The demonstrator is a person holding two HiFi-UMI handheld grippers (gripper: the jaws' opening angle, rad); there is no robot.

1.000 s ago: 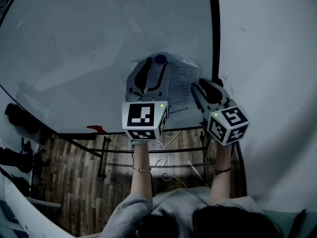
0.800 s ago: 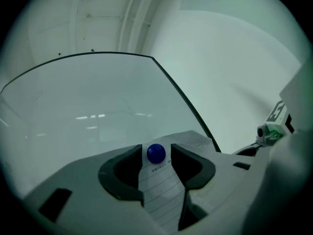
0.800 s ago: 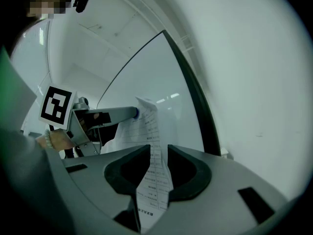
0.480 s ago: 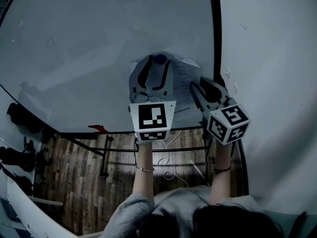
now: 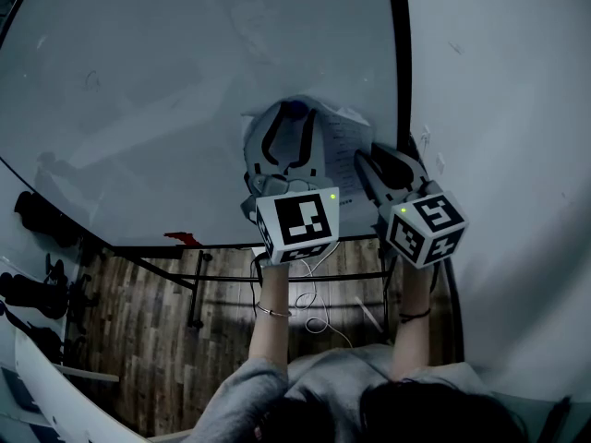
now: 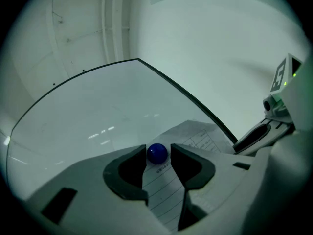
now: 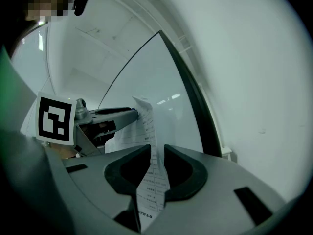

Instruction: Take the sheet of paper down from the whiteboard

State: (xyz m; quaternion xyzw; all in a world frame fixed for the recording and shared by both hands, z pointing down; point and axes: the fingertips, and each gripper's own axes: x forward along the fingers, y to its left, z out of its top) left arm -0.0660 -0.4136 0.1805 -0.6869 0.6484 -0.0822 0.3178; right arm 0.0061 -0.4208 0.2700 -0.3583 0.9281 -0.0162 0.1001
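A printed sheet of paper (image 5: 343, 150) hangs on the whiteboard (image 5: 166, 90), pinned near its top by a round blue magnet (image 5: 295, 110). My left gripper (image 5: 291, 120) reaches up over the sheet. In the left gripper view its tips (image 6: 158, 152) sit tight on either side of the magnet (image 6: 157, 153), with the paper (image 6: 205, 138) behind. My right gripper (image 5: 367, 166) is at the sheet's right edge. In the right gripper view its jaws (image 7: 156, 151) are shut on the paper (image 7: 149, 131), which runs edge-on between them.
The board's black frame (image 5: 398, 63) runs just right of the sheet, with a white wall (image 5: 508, 109) beyond. Below are the board's stand (image 5: 189, 289), a white cable (image 5: 314, 314) and a wood floor. A small red item (image 5: 181, 240) sits at the board's lower edge.
My left gripper has shifted right and turned slightly, staying around the magnet. The right gripper and the sheet have held still.
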